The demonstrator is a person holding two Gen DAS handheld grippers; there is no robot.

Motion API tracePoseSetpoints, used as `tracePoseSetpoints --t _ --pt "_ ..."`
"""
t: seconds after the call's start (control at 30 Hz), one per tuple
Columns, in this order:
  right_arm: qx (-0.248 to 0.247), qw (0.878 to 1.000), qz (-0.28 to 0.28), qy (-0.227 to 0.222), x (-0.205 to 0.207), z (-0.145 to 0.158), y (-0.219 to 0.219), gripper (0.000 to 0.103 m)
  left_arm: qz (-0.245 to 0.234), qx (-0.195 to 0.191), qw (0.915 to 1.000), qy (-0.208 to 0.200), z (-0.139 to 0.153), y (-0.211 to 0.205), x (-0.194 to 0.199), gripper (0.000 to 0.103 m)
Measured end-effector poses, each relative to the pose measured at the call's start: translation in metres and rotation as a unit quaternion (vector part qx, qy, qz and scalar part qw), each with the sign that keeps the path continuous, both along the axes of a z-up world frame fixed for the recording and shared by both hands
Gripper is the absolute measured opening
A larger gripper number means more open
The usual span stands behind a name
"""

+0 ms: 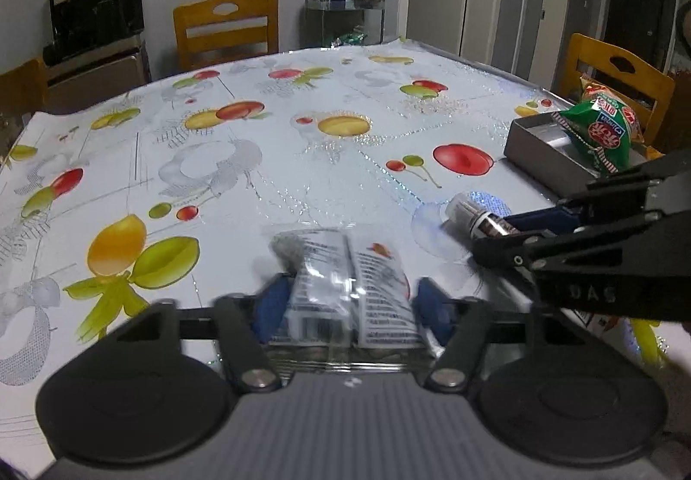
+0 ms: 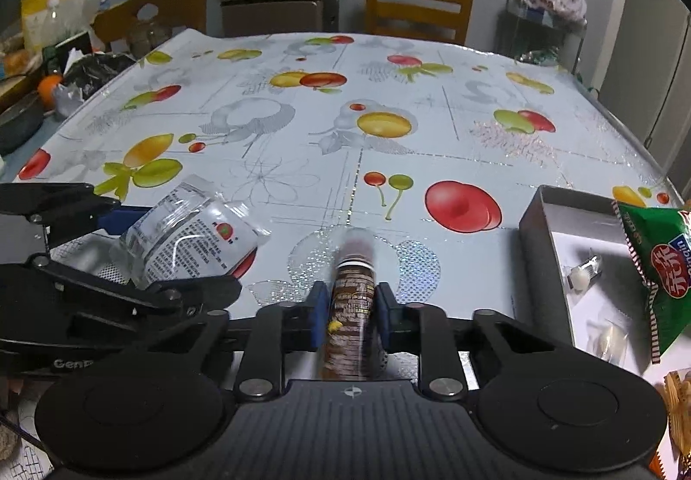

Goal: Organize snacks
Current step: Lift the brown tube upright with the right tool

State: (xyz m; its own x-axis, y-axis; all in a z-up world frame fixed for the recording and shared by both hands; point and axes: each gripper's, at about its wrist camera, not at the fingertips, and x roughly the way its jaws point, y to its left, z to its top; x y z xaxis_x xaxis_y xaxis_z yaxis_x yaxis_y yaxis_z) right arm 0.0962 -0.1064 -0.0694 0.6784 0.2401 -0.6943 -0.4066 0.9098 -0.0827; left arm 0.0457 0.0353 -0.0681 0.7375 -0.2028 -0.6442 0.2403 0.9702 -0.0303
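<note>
My left gripper (image 1: 352,307) stands open around a clear plastic snack tub (image 1: 345,285) with a printed label, lying on the fruit-print tablecloth (image 1: 259,160). Its blue pads sit close beside the tub's sides, blurred. In the right wrist view the tub (image 2: 190,234) lies tilted between those fingers (image 2: 125,221). My right gripper (image 2: 354,307) is shut on a brown snack tube (image 2: 352,298) with a clear cap that points away along the table. The left wrist view has that tube (image 1: 479,219) just right of the tub.
A grey open box (image 2: 535,229) sits at the right with a green snack bag (image 2: 660,260) hanging over its rim and small white wrapped sweets (image 2: 581,275) inside. An orange packet (image 2: 678,393) lies near it. Wooden chairs (image 1: 224,26) ring the table.
</note>
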Motion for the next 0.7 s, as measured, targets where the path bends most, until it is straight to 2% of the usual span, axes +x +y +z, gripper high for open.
tracePoseSetpoints --t 0.07,0.23,0.7 --pt "-0.006 1.0 0.004 -0.012 -0.003 -0.001 0.002 0.024 0.001 0.002 1.0 -0.004 0.0 -0.001 -0.001 0.05" --pt "0.01 1.0 0.004 -0.01 -0.005 0.0 -0.002 0.024 0.008 -0.003 0.9999 -0.013 0.003 0.001 -0.003 0.044" --pt "0.052 0.997 0.011 -0.055 -0.023 0.02 -0.015 0.024 0.007 0.005 0.9995 -0.031 0.01 -0.001 -0.01 0.037"
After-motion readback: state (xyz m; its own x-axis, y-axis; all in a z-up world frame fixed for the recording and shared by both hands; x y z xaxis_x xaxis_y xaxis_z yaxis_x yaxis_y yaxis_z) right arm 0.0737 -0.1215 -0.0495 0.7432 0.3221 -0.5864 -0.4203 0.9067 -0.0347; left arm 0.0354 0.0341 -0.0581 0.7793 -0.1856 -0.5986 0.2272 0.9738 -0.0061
